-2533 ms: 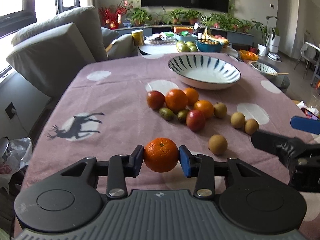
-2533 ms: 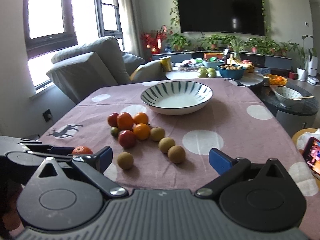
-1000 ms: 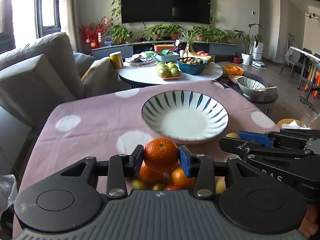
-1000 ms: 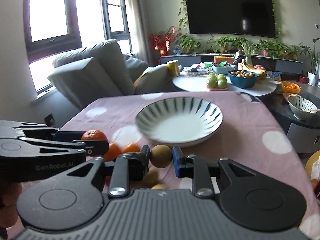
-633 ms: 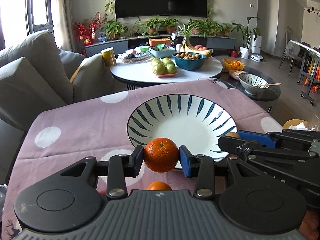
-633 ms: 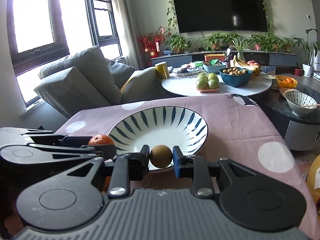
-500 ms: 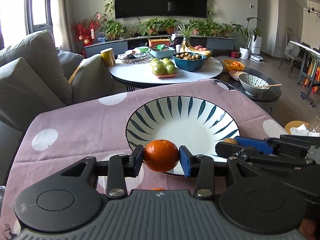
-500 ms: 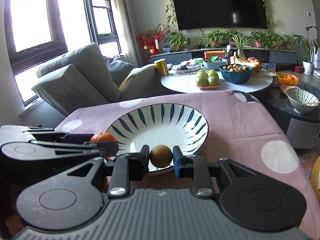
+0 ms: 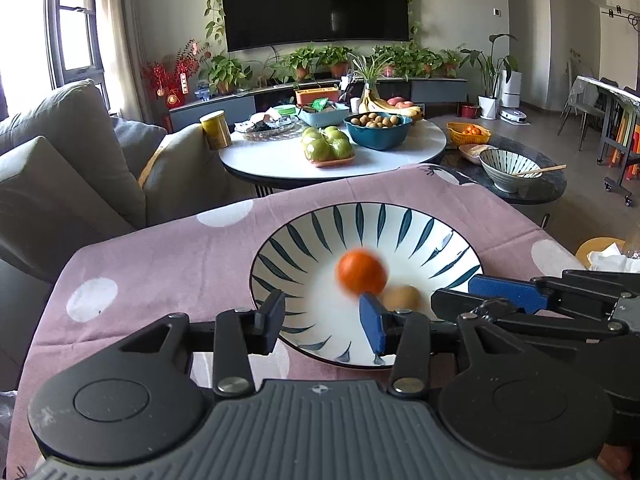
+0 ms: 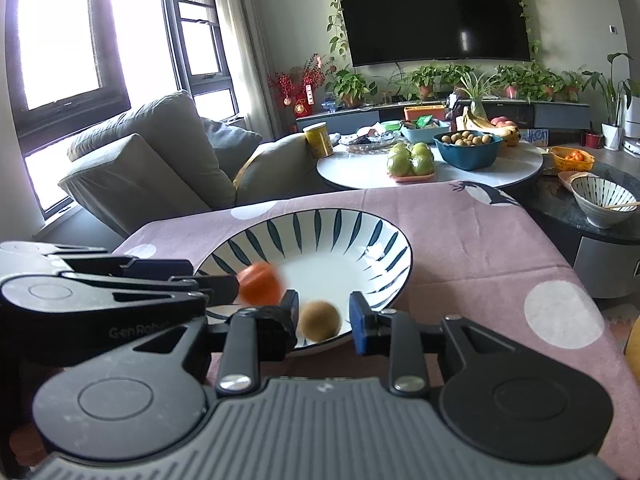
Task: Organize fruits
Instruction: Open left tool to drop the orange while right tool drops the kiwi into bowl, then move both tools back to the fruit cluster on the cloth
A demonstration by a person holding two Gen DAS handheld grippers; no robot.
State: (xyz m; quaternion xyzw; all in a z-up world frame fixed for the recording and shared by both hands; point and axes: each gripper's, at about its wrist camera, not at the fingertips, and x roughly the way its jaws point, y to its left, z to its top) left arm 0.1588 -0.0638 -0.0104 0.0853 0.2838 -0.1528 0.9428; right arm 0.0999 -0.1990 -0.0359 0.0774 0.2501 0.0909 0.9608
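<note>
surface: pink dotted tablecloth (image 9: 168, 256) | on it: striped bowl (image 9: 460, 248)

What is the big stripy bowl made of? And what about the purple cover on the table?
The stripy bowl looks like glazed ceramic: smooth, white and shiny, with dark blue painted strokes and small bright glints of light. It could be another hard, glossy material. The purple cover looks like woven cloth: matte, soft, with white printed dots, and it drapes over the table's edge.
</note>
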